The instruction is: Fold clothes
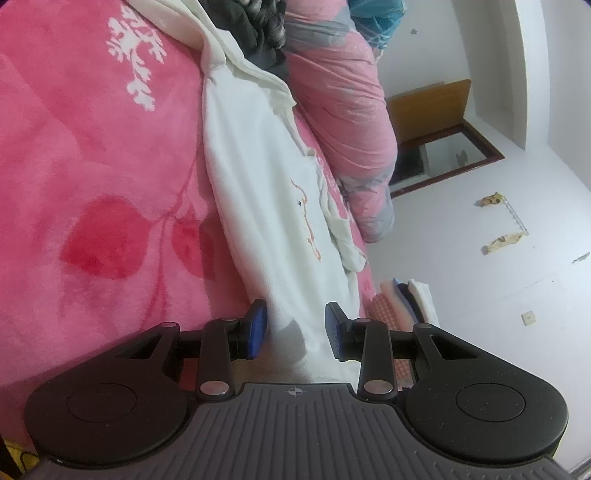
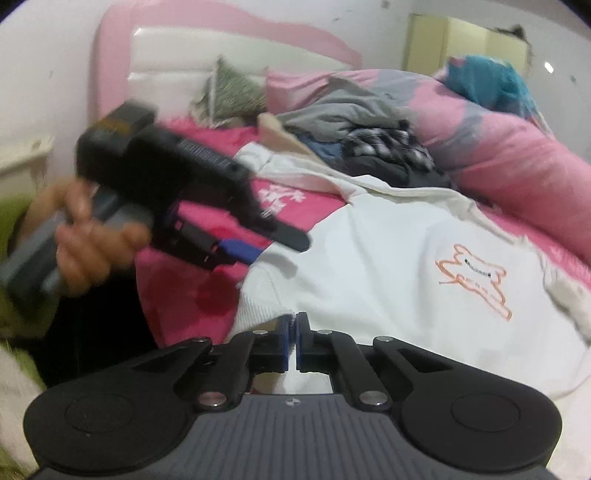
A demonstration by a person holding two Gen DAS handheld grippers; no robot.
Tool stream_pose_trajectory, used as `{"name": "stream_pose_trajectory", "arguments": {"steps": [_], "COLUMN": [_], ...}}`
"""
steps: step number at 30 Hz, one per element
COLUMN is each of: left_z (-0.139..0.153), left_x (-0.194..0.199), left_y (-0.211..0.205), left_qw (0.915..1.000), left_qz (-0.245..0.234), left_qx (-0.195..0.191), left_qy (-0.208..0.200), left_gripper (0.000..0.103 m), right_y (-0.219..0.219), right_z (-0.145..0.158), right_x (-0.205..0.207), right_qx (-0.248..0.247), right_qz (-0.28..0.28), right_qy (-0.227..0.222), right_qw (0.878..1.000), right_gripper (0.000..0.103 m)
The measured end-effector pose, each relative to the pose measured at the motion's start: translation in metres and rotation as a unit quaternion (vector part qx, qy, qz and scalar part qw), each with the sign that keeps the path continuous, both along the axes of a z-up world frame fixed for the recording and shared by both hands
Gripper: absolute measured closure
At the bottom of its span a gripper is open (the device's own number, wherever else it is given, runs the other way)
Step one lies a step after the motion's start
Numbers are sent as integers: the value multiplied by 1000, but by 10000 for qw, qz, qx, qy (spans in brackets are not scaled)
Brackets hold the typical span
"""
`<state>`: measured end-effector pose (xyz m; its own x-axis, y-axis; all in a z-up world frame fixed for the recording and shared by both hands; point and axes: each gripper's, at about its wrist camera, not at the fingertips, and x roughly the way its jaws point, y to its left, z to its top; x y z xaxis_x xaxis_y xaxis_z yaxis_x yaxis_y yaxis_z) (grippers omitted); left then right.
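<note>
- Left wrist view: my left gripper (image 1: 295,328) hangs low over the bed, its blue ribbed pads (image 1: 257,328) partly apart. The soft white sweatshirt (image 1: 258,177) runs between them, but I see no pad pressing the cloth, so I count it as holding nothing.
- The sweatshirt lies flat along the plush pink blanket (image 1: 92,166), which carries white sprigs and red leaf shapes. An orange outline print (image 1: 308,225) marks the sweatshirt's front.
- Beyond it sit a dark clothes heap (image 1: 258,26) and a rolled pink quilt (image 1: 343,103); a small folded stack (image 1: 402,299) rests past the bed edge by the white wall.
- Right wrist view: my right gripper (image 2: 294,332) has its jaws fully closed at the sweatshirt's (image 2: 388,258) ribbed hem; whether cloth is pinched I cannot tell.
- The left gripper (image 2: 236,249), blurred, crosses the left of the frame, gripped by a hand (image 2: 85,240) with a green sleeve (image 2: 11,221).
- Behind lie the unfolded clothes (image 2: 369,136), the quilt (image 2: 498,147) and a padded white headboard (image 2: 221,51).
</note>
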<state>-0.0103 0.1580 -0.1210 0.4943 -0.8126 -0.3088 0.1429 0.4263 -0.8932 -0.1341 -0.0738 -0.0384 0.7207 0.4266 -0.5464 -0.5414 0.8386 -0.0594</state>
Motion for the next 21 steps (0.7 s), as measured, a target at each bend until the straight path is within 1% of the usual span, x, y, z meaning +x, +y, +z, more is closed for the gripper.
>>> {"name": "stream_pose_trajectory", "arguments": {"steps": [2, 4, 8, 10, 13, 17, 19, 21], "left_z": [-4, -8, -15, -15, -10, -6, -4, -4], "left_x": [-1, -1, 2, 7, 13, 19, 21, 22], "left_y": [5, 7, 5, 1, -7, -13, -15, -18], "left_qw": [10000, 9999, 9998, 9998, 9997, 9995, 9994, 9991], "left_qz": [32, 36, -24, -90, -166, -255, -307, -349], "left_qx": [-5, -60, -117, -7, 144, 158, 172, 258], "left_qy": [38, 85, 169, 180, 128, 42, -3, -29], "left_gripper": [69, 69, 69, 69, 69, 69, 69, 69], "right_y": [-11, -23, -45, -48, -52, -50, -43, -41], "right_z": [6, 8, 2, -1, 3, 3, 1, 0], "right_x": [2, 4, 3, -1, -6, -6, -8, -9], "right_qx": [398, 571, 572, 499, 541, 547, 443, 424], "right_qz": [-131, -297, -632, -719, -804, -774, -675, -635], "right_qy": [95, 158, 405, 470, 396, 418, 412, 391], "right_qw": [9991, 9978, 9955, 9951, 9945, 9946, 9959, 9963], "right_gripper": [103, 103, 103, 103, 103, 103, 103, 103]}}
